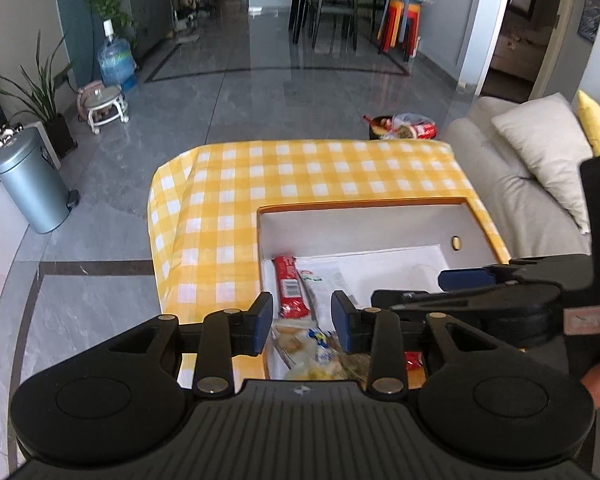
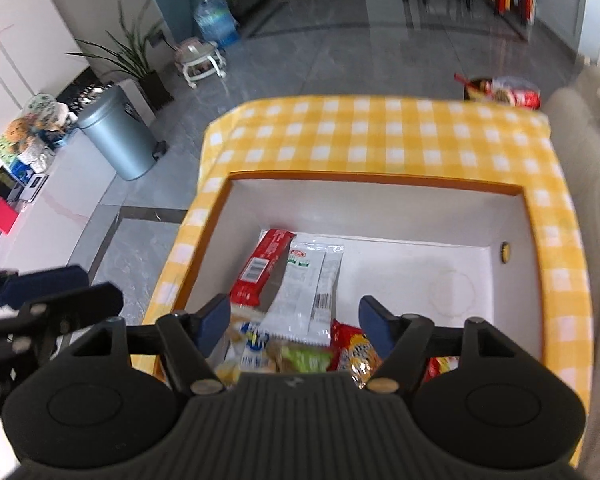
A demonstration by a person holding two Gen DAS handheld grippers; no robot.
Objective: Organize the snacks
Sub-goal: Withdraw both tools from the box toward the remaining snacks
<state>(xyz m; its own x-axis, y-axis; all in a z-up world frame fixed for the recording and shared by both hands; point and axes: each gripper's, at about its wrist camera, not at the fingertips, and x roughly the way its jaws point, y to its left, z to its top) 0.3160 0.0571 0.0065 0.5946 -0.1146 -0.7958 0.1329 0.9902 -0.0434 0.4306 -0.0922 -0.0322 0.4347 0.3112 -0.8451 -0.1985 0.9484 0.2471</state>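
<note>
A white box with an orange rim [image 2: 364, 179] sits on a table under a yellow checked cloth [image 2: 380, 136]. In its left part lie a red packet [image 2: 262, 266], a white packet [image 2: 312, 292], an orange-red packet [image 2: 354, 344], a green packet [image 2: 304, 360] and a blue-and-white packet [image 2: 254, 344]. My right gripper [image 2: 296, 318] hangs open above this pile, nothing between its pads. My left gripper [image 1: 303, 316] is open too, above the box's left edge, over the red packet [image 1: 290, 286] and a cracker packet [image 1: 312, 348]. Each gripper shows in the other's view: right gripper [image 1: 460, 284], left gripper [image 2: 40, 284].
The right half of the box floor [image 2: 420, 276] is bare. A grey sofa [image 1: 520, 184] with cushions stands right of the table. A grey pedal bin [image 1: 32, 188], a plant [image 1: 44, 96] and a water jug [image 1: 116, 60] stand at left. More snack bags [image 1: 404, 126] lie beyond the table's far edge.
</note>
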